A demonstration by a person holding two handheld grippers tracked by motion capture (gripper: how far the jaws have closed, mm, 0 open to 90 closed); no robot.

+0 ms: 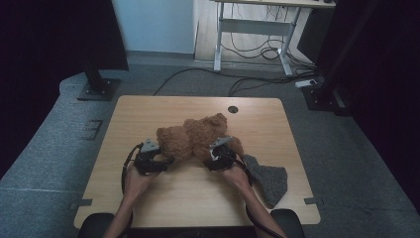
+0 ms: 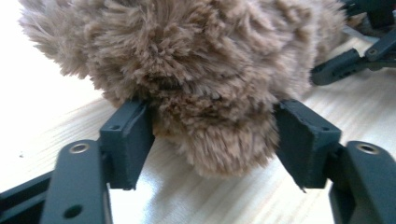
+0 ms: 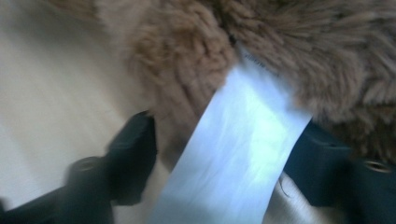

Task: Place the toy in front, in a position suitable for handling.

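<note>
A brown plush teddy bear (image 1: pixel 198 136) lies in the middle of the wooden table (image 1: pixel 143 111). My left gripper (image 1: pixel 166 158) comes at it from the left. In the left gripper view a furry lump of the bear (image 2: pixel 196 70) bulges between the jaws, and both pads touch it, so the left gripper (image 2: pixel 212 140) is shut on it. My right gripper (image 1: pixel 210 154) sits at the bear's near right side. In the blurred right gripper view the bear's white sewn-in label (image 3: pixel 233 154) and some fur (image 3: pixel 187 56) lie between the jaws of the right gripper (image 3: pixel 224 154), which stand apart.
A grey knitted cloth piece (image 1: pixel 270 181) lies on the table to the right of my right hand. A round cable hole (image 1: pixel 233 108) is near the far edge. The right gripper's jaws (image 2: pixel 345 65) show at the top right of the left gripper view.
</note>
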